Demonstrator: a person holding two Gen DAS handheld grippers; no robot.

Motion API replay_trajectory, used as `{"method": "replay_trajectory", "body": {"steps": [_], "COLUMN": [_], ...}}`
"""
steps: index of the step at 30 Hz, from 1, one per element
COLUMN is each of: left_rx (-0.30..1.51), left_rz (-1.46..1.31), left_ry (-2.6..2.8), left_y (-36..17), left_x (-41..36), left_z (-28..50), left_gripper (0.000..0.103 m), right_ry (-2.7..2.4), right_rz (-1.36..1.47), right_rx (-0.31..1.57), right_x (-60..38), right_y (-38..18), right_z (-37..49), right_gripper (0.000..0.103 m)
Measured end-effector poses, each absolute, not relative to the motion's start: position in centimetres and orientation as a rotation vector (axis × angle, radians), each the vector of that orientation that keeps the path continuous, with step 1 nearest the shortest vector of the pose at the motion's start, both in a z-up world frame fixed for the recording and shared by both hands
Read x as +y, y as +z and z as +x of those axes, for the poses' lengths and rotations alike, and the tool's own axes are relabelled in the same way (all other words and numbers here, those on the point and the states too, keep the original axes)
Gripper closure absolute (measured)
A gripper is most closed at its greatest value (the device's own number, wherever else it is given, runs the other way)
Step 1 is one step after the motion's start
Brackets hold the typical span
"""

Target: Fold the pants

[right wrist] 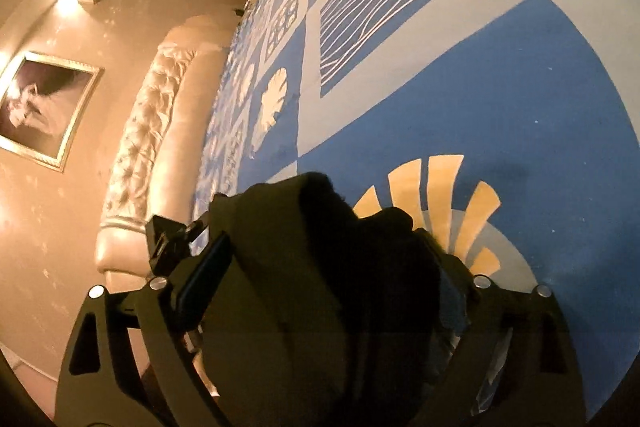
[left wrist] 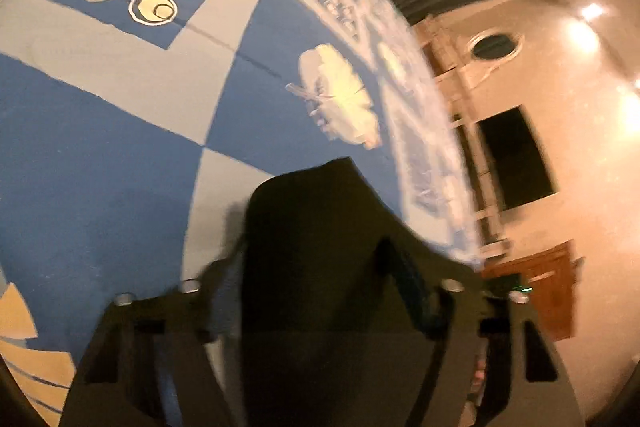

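While both grippers are gripping dark pants, the cloth is bunching up above a blue bedspread.

From the left wrist, the left gripper (left wrist: 316, 291) is pinching a fold of the pants (left wrist: 312, 247), which is rising between its fingers (left wrist: 404, 279) and covering most of them; behind it the bedspread (left wrist: 120, 131) is showing blue and grey squares with cream leaf and ring prints, and on the right a beige wall (left wrist: 580, 155) is carrying a dark window. From the right wrist, the right gripper (right wrist: 320, 267) is pressing together on a thick bunch of the pants (right wrist: 304, 275), over a cream fan print (right wrist: 460, 203) on the bedspread (right wrist: 500, 87); a tufted headboard (right wrist: 148, 155) and a framed picture (right wrist: 44, 107) are standing on the left.
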State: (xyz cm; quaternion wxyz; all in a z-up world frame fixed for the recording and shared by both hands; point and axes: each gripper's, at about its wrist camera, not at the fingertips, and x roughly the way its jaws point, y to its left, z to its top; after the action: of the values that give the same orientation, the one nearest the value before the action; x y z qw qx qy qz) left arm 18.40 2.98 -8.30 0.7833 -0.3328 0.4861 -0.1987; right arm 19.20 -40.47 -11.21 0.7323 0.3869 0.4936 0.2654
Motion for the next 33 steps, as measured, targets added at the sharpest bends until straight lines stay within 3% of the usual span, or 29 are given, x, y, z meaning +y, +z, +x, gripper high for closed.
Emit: {"method": "replay_trajectory", "body": {"steps": [3,10,33], "left_rx": [1.047,1.012,0.983], "left_rz": [-0.63,-0.484,-0.433], "left_ry": [-0.397,-0.348,-0.272], "left_y": [-8.0,-6.5,-5.2], "left_x": [2.7,1.7,3.1], "left_z": [18.2,17.7,17.9], "left_gripper": [0.062,0.077,0.081], "right_ry": [0.581,0.564,0.562], "right_rz": [0.873,0.866,0.874], "right_rx": [1.098,1.086,1.068], "right_x": [-40.9,-40.6,-38.9], "right_y": [-12.0,-11.8,-11.9], "right_z": [18.9,18.9,19.6], "right_gripper": [0.055,0.057,0.057]}}
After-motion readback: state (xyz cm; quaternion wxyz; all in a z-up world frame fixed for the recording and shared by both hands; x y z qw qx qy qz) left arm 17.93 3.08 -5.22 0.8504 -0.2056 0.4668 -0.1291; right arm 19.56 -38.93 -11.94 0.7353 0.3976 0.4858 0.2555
